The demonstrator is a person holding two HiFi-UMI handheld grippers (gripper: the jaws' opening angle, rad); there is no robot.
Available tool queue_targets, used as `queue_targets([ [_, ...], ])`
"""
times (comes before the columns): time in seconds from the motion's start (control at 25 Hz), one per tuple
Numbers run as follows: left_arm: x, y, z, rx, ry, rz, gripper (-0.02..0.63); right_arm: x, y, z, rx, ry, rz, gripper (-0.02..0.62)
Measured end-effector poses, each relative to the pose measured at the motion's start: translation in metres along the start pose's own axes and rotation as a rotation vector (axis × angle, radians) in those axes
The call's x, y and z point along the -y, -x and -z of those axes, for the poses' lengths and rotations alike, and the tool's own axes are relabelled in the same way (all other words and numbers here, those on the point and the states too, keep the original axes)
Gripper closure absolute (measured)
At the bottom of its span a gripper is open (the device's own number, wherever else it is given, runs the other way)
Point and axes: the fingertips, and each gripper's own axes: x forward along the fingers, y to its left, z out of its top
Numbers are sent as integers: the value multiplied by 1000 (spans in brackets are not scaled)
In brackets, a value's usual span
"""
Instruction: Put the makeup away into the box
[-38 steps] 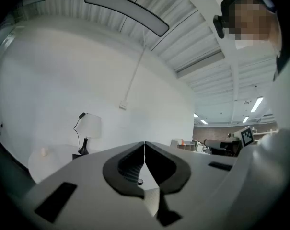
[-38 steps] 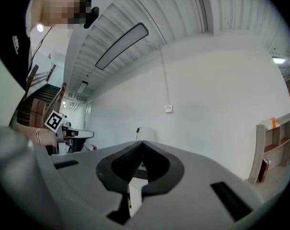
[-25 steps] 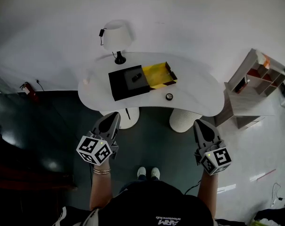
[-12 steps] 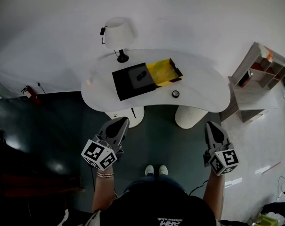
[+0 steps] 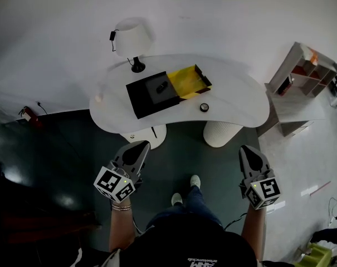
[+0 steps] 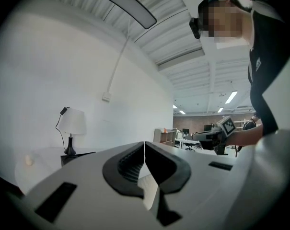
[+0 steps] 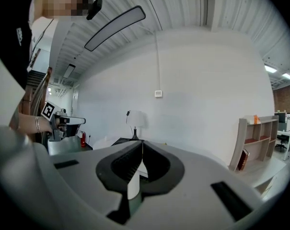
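Observation:
A black box (image 5: pixel 151 95) with a yellow open tray (image 5: pixel 189 80) lies on the white curved table (image 5: pixel 235 107). A small dark makeup item (image 5: pixel 162 87) rests on the black box. A small round compact (image 5: pixel 204 107) sits on the table near its front edge. My left gripper (image 5: pixel 141 146) is shut and empty, held well short of the table at the lower left. My right gripper (image 5: pixel 249 148) is also shut and empty, at the lower right. In the left gripper view the left gripper (image 6: pixel 144 144) has its jaws pressed together; in the right gripper view the right gripper (image 7: pixel 142 143) does too.
A white table lamp (image 5: pixel 129 38) stands at the table's back left. A wooden shelf unit (image 5: pixel 302 77) stands to the right. A red fire extinguisher (image 5: pixel 27 114) lies by the left wall. The table rests on two white pedestals (image 5: pixel 221 133). The person's feet (image 5: pixel 186 189) are on the dark floor.
The view has shifted slightly and one foot has stepped forward. Both grippers stay shut and hold about the same places in the picture.

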Motion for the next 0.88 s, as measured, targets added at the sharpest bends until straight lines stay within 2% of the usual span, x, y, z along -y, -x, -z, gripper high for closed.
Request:
queue_targets([
  [0.16, -1, -7, 9, -18, 9, -8, 588, 4, -7, 4, 1, 23, -23, 575],
  [0.36, -3, -26, 15, -46, 4, 18, 588, 5, -31, -4, 21, 4, -61, 575],
  [0.48, -6, -43, 15, -54, -2, 28, 588, 16, -46, 12, -25, 2, -64, 575],
  [0.6, -12, -56, 14, -58, 5, 26, 587, 18, -60, 17, -45, -4, -105, 575],
  [0.88, -36, -100, 12, -62, 12, 5, 587, 45, -112, 1, -31, -5, -163, 575],
])
